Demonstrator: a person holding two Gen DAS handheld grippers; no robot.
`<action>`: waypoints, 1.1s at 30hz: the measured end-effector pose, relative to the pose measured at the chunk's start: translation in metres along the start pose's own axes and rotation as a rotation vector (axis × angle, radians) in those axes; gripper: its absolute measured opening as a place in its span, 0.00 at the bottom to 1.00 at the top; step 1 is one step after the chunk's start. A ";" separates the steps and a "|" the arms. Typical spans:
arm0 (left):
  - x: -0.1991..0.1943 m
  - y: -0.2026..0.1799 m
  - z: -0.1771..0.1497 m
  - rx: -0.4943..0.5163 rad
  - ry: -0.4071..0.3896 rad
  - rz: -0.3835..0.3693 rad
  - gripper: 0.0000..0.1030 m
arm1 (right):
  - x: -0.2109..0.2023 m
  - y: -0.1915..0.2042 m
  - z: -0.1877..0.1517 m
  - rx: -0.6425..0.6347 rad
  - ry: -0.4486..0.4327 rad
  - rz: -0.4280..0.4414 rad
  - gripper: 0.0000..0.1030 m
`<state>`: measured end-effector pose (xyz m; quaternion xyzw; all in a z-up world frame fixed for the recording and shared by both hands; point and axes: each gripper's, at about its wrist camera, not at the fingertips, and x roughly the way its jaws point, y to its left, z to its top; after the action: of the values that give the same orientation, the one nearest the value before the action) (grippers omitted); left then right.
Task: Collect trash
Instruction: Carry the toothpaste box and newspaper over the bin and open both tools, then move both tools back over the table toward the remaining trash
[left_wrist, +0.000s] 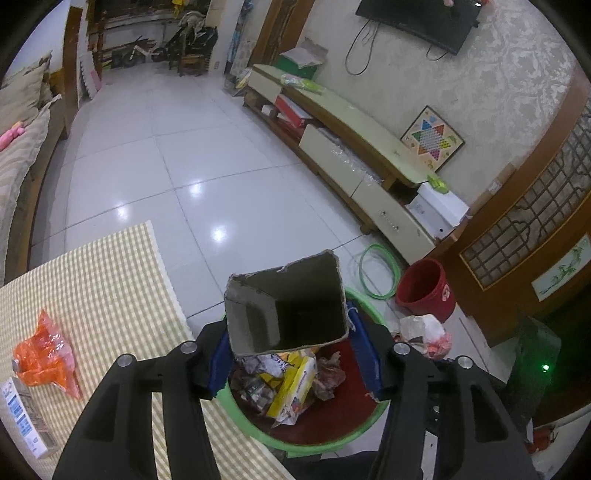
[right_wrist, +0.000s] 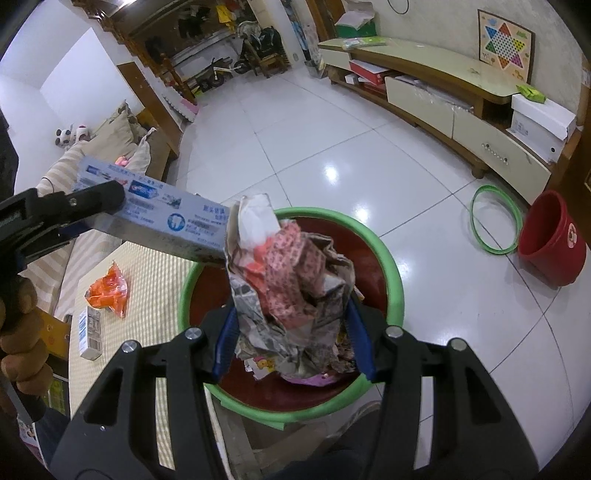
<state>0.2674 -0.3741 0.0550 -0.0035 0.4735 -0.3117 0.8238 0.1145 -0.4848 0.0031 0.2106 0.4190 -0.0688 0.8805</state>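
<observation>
Holding two pieces of trash over the bin, I have my left gripper (left_wrist: 291, 354) clamped on an empty toothpaste box (left_wrist: 288, 302), its torn open end facing my left wrist camera so I look straight down its dark inside; from my right wrist camera the same box (right_wrist: 155, 218) shows its printed long side, pinched near one end by the left gripper (right_wrist: 92, 206) and reaching toward the bin. My right gripper (right_wrist: 291, 339) is closed around a crumpled wad of paper (right_wrist: 291, 273), newsprint mixed with red-patterned wrapping, the blue pads (right_wrist: 227, 339) pressing its sides. Both loads hang above the red bin with a green rim (right_wrist: 395, 273), which sits on the white tiled floor (left_wrist: 166, 147) just beside the table edge. In the bin (left_wrist: 347, 439) already lie a yellow carton (left_wrist: 295, 384) and other crumpled scraps. On the checked tablecloth (left_wrist: 110, 280) to my left lie an orange plastic wrapper (left_wrist: 48, 358) and, just beside it, a small white and blue box (left_wrist: 22, 421) lying flat. Farther right on the floor stand a red bucket (left_wrist: 424, 288) and a green hoop (left_wrist: 380, 273), with a bag of scraps (left_wrist: 424, 332) near the bucket, and a long low cabinet (left_wrist: 354, 147) runs along the wall.
</observation>
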 end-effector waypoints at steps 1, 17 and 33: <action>0.001 0.004 -0.001 -0.017 0.004 0.004 0.66 | 0.001 0.000 0.000 -0.001 0.001 0.000 0.49; -0.037 0.070 -0.023 -0.156 -0.012 0.039 0.80 | 0.010 0.019 0.004 -0.015 0.003 -0.023 0.71; -0.088 0.110 -0.050 -0.192 -0.065 0.068 0.90 | -0.003 0.069 -0.003 -0.050 -0.030 -0.031 0.95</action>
<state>0.2530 -0.2251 0.0630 -0.0766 0.4739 -0.2367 0.8447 0.1305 -0.4214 0.0253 0.1809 0.4106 -0.0754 0.8905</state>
